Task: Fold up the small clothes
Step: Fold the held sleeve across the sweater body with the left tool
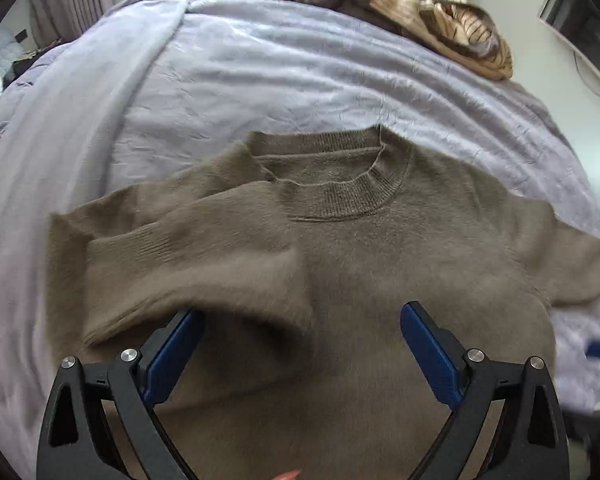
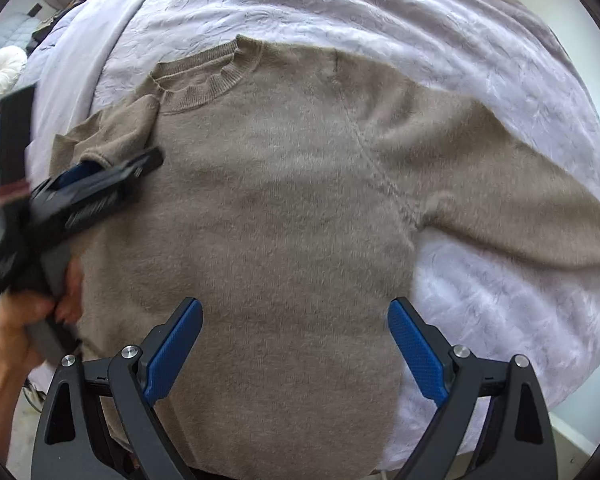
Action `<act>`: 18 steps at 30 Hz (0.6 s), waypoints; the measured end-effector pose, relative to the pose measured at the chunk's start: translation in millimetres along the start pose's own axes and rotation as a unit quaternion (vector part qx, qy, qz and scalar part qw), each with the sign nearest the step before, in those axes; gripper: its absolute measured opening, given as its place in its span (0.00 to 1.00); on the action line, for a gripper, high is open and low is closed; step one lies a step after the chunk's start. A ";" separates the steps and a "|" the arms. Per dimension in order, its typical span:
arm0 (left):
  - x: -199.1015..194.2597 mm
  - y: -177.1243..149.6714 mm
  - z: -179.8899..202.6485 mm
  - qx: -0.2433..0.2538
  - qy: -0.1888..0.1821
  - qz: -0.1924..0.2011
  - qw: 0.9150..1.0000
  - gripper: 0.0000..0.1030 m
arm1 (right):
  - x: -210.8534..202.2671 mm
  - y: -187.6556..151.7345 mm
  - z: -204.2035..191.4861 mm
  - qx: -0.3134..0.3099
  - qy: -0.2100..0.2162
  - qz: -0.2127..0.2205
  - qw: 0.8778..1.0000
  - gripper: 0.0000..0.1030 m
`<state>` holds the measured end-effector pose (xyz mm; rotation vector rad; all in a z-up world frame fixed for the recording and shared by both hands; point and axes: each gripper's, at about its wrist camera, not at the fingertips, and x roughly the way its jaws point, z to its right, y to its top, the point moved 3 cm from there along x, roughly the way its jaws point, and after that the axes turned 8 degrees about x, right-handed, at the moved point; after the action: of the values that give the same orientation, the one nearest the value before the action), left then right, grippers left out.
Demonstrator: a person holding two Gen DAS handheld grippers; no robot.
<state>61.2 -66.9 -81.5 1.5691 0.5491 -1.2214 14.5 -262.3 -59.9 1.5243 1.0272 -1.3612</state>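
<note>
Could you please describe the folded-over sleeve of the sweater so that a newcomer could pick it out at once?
Start at the lavender bedspread and find the taupe sweater spread flat on it. The folded sleeve lies on the sweater's left side, doubled back over the chest below the ribbed collar. Unlike the other sleeve, which stretches out onto the bedspread, it lies on the body.
</note>
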 end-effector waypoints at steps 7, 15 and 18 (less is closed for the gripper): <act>-47.9 -51.9 -83.5 -0.079 0.118 0.013 0.990 0.95 | -1.3 36.5 -91.4 -0.161 -0.012 0.072 0.984 0.93; -10.8 -107.7 -144.5 -0.139 0.195 -0.075 0.968 0.95 | 75.2 44.2 -245.0 -0.428 -0.128 0.163 0.880 0.71; 1.6 -107.5 -149.8 -0.159 0.195 -0.076 0.965 0.95 | 97.5 57.4 -256.2 -0.430 -0.139 0.149 0.879 0.06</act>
<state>37.9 107.6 -136.6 1.5126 1.0838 -0.8772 158.0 -34.0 -135.7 0.7401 0.9666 -0.7029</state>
